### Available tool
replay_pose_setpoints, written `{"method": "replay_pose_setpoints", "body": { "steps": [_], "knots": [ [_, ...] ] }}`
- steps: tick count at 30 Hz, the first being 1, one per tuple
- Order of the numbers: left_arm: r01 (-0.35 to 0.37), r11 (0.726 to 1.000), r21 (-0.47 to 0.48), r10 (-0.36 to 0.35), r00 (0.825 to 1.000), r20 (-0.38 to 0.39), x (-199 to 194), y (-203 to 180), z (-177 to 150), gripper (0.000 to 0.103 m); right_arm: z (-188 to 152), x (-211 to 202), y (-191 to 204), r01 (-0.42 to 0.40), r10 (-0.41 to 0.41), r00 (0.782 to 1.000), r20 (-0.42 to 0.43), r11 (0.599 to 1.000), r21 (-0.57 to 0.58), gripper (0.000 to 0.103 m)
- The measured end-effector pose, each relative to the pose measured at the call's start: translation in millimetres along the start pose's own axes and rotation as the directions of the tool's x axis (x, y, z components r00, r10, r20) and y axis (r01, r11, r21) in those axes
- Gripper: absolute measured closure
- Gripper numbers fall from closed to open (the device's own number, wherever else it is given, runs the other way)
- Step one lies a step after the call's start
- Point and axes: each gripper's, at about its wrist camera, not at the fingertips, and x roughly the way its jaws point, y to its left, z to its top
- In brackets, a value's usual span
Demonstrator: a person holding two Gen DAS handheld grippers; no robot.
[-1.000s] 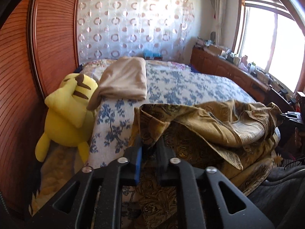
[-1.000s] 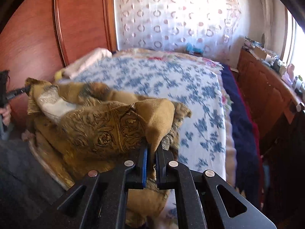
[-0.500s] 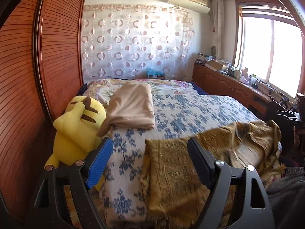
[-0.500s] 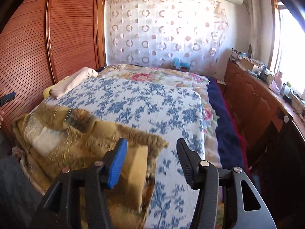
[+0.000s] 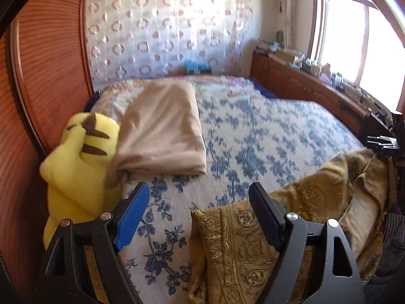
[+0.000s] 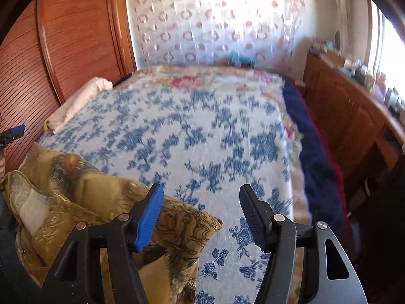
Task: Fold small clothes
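Both grippers spread wide, nothing between the fingers of either. Left gripper [image 5: 197, 212] hangs above the near edge of the bed [image 5: 265, 136], jaws gaping, blue pad on its left finger, black pad on the right. Right gripper [image 6: 200, 212] same posture above the near edge of the bed [image 6: 202, 131], jaws parted, gripping nothing.

Gold patterned garment [image 5: 291, 230] lies crumpled on the near part of the bed, apart from both grippers' pads. In the left wrist view it sits below and to the right of the left gripper, a flat folded panel nearest the camera and a bunched heap with pale lining toward the bed's right edge. In the right wrist view the garment [image 6: 83, 202] is at the bed's near left corner, partly behind the blue-padded finger; contact cannot be told.

Bedspread is white with blue flowers, some motion blur on it. Beige folded blanket [image 5: 162, 129] rests on the bed's far left part, its near corner draped over the yellow plush toy [image 5: 78, 167], which sits off the bed's left side against the wooden wardrobe [image 5: 48, 76]. White curtain with ring pattern [image 5: 164, 25] hangs beyond the bed's far end. Wooden cabinet [image 5: 303, 86] runs along the bed's right side under the window [image 5: 359, 40], small clutter on top, too blurred to identify.
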Motion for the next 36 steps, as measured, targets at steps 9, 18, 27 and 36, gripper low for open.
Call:
{"method": "replay_pose_setpoints", "body": {
  "steps": [9,18,27,36],
  "knots": [
    [0.015,1.0,0.011,-0.014,0.992,-0.122,27,-12,-26,0.027,-7,24,-13,-0.11,0.115,0.991,-0.074,0.992,0.068,0.061],
    [-0.012,1.0,-0.001,0.011,0.99,-0.138,35,-9,-31,0.027,-18,-6,-28,-0.034,0.022,0.997,0.077,0.986,0.162,0.095],
    [-0.007,1.0,-0.001,0.007,0.99,-0.138,36,-9,-30,0.029,-16,6,-27,-0.014,0.007,0.999,0.045,0.99,0.141,0.064],
    [0.062,0.998,-0.017,-0.064,0.989,-0.134,33,-12,-28,0.069,-15,32,-23,-0.076,0.081,0.996,-0.044,0.992,0.103,0.038]
  ]
}}
